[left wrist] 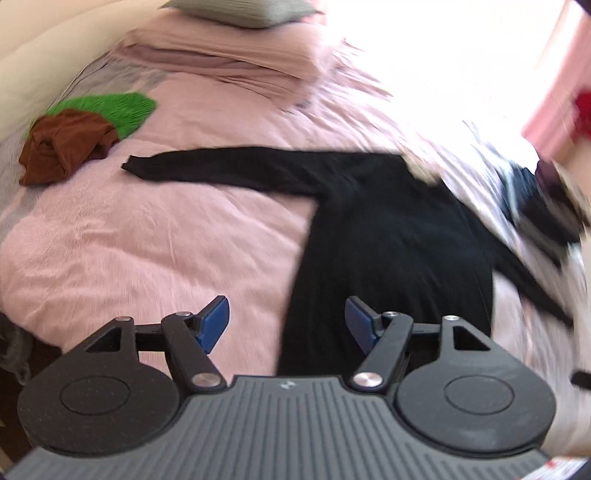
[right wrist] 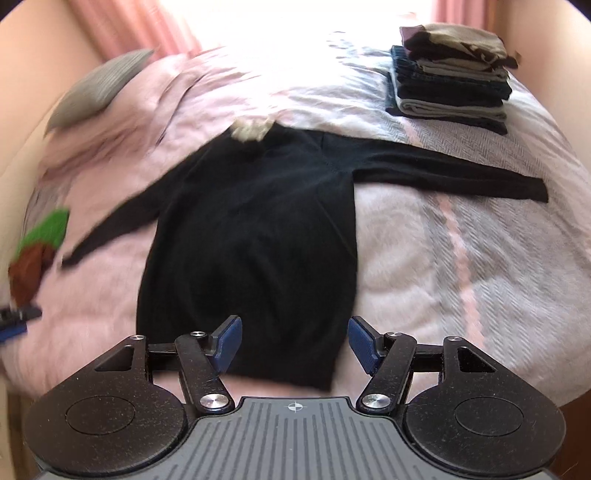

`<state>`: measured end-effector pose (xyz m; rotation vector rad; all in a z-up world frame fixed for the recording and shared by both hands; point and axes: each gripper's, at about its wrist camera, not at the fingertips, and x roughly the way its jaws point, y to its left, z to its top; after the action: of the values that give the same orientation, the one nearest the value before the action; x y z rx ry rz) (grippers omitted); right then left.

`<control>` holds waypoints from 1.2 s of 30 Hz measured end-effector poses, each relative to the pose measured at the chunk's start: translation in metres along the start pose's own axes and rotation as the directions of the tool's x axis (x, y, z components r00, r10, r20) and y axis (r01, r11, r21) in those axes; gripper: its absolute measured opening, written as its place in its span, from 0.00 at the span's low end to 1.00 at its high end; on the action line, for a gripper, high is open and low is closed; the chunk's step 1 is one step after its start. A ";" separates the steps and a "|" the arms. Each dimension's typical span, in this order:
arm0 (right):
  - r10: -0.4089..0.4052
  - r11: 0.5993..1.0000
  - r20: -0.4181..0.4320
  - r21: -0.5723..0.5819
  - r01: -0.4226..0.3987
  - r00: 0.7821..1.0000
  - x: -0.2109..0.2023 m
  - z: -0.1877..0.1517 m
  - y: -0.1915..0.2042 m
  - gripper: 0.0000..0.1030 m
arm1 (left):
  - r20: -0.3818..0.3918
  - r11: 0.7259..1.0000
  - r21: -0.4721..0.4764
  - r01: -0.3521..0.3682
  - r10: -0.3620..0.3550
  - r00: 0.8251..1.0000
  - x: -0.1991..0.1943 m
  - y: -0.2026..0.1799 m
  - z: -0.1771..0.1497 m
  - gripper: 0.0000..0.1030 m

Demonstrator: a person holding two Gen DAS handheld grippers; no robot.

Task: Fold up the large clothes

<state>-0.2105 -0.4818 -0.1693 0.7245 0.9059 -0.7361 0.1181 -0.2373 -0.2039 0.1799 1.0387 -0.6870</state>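
Over the near edge of the bed, my left gripper hangs with its blue pads spread wide and nothing between them; the gap frames the left edge of the hem of the black sweater. My right gripper is likewise wide open and empty, its pads set above the sweater's lower hem, toward the right half of the body panel. I cannot tell whether either gripper touches the fabric.

The sweater lies flat on the pink bedspread, hem toward me, collar away, with a pale tag or lining showing at the neck. Both sleeves are stretched out sideways: one runs left toward a crumpled brown garment that lies on a bright green one, the other runs right across a grey herringbone blanket.

Farther back on the right, a stack of folded clothes sits on the bed, well apart from the sweater. At the head of the bed I see a folded pink cover and a grey pillow on it. Pink curtains flank a bright, washed-out window behind. Both views are motion-blurred at the edges.
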 end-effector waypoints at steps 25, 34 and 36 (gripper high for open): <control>-0.210 0.948 -0.044 0.234 0.214 0.977 0.235 0.094 -0.026 0.59 | 0.159 0.647 -0.759 0.073 0.075 0.984 0.319 0.272 0.109 0.20; -0.184 0.953 -0.006 0.245 0.180 0.983 0.239 0.105 -0.061 0.59 | 0.368 0.878 -0.448 0.169 0.008 0.930 0.251 0.171 0.169 0.01; -0.191 0.950 0.011 0.253 0.183 0.981 0.231 0.109 -0.073 0.59 | 0.437 0.911 -0.294 0.290 -0.142 0.888 0.224 0.109 0.187 0.01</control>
<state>-0.1268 -0.6656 -0.3419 0.8525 0.8655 -1.0426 0.3925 -0.3341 -0.3154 -0.3903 0.7641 -0.6928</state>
